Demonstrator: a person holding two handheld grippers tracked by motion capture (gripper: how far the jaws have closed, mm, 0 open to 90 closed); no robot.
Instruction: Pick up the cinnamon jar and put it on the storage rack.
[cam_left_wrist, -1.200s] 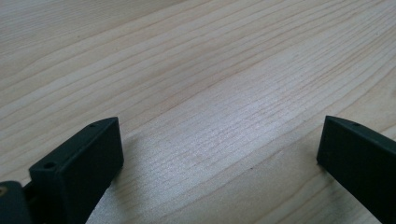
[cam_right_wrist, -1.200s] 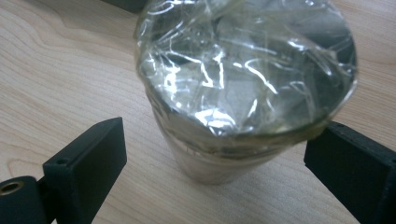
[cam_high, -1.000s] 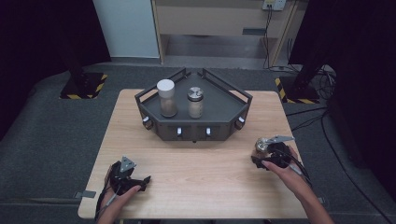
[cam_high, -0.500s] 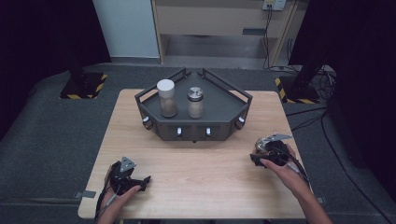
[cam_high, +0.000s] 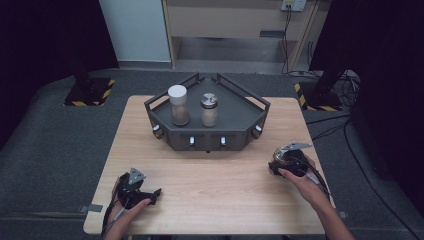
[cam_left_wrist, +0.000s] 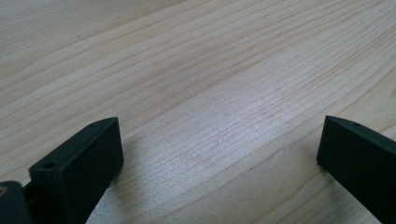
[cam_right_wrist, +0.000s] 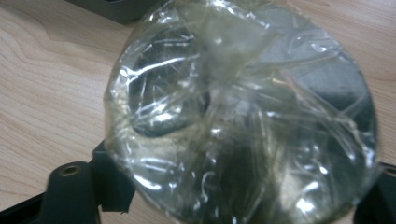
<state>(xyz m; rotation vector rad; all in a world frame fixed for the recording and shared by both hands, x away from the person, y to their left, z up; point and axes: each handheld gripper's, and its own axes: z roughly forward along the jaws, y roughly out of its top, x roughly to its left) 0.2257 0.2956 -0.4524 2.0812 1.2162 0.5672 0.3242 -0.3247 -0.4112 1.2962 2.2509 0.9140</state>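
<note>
Plastic-wrapped round jar (cam_right_wrist: 238, 116) between right gripper (cam_right_wrist: 233, 196) jaws, gripped

A round jar (cam_right_wrist: 238, 116) wrapped in crinkled clear film sits clamped between the right tongs (cam_high: 280, 161). It rests low over the counter's (cam_high: 215, 195) right side, near its edge.

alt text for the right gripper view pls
A round, shiny lid-like object wrapped in crinkled clear plastic sits close to the camera, clamped between the right gripper's two black jaws. Behind it lies the pale wooden table, with a dark tray's edge at the top.
</note>
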